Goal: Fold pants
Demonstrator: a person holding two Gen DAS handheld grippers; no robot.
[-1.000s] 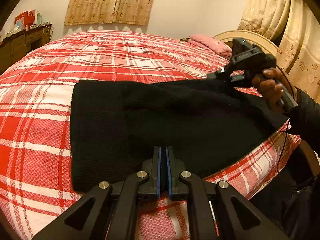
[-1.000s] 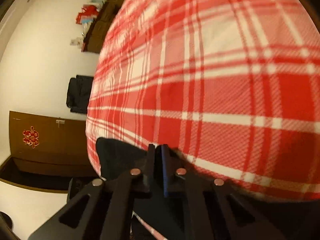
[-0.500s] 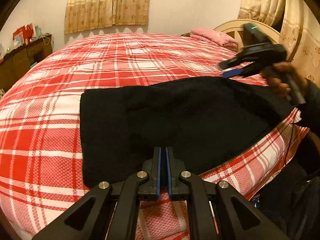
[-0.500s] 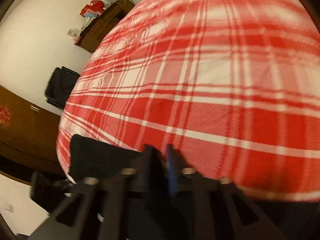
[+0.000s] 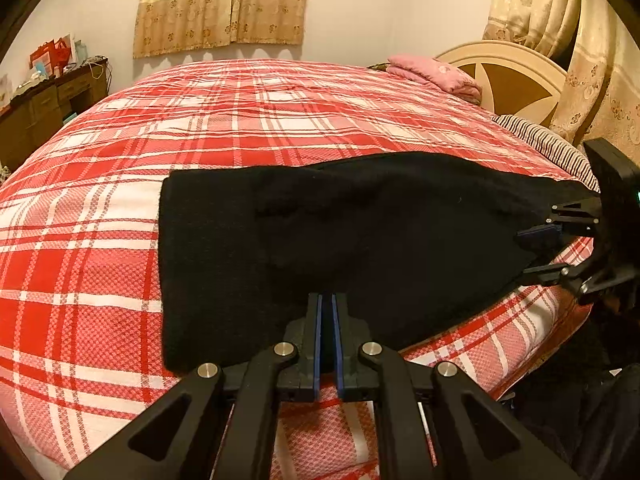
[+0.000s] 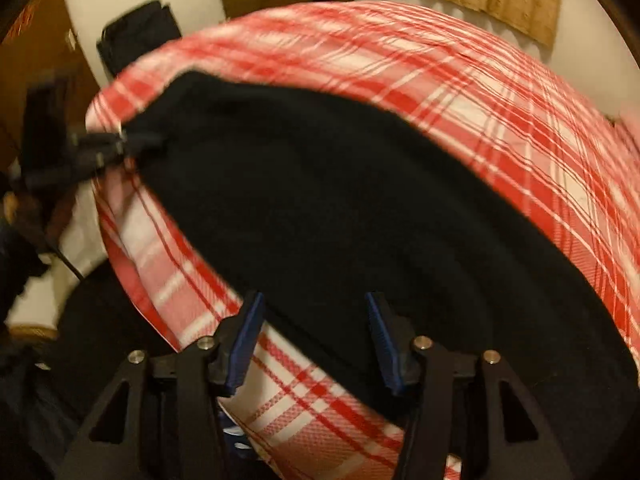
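Black pants (image 5: 340, 240) lie flat across the near side of the red plaid bed (image 5: 240, 120). My left gripper (image 5: 327, 320) is shut on the near edge of the pants. My right gripper (image 6: 314, 336) is open, its blue pads (image 6: 380, 340) on either side of the pants' near edge by the bed's side. It also shows in the left wrist view (image 5: 536, 252) at the pants' right end. In the right wrist view the pants (image 6: 360, 220) stretch away, and the left gripper (image 6: 100, 148) pinches their far corner.
A pink pillow (image 5: 436, 74) and a cream headboard (image 5: 508, 72) stand at the bed's far right. A striped pillow (image 5: 548, 144) lies near it. A wooden dresser (image 5: 44, 108) stands at the left. Curtains (image 5: 224, 4) hang on the back wall.
My right gripper let go of the pants' far right edge, swung round to the right end near the bed's side and opened. My left gripper stayed shut on the near edge.
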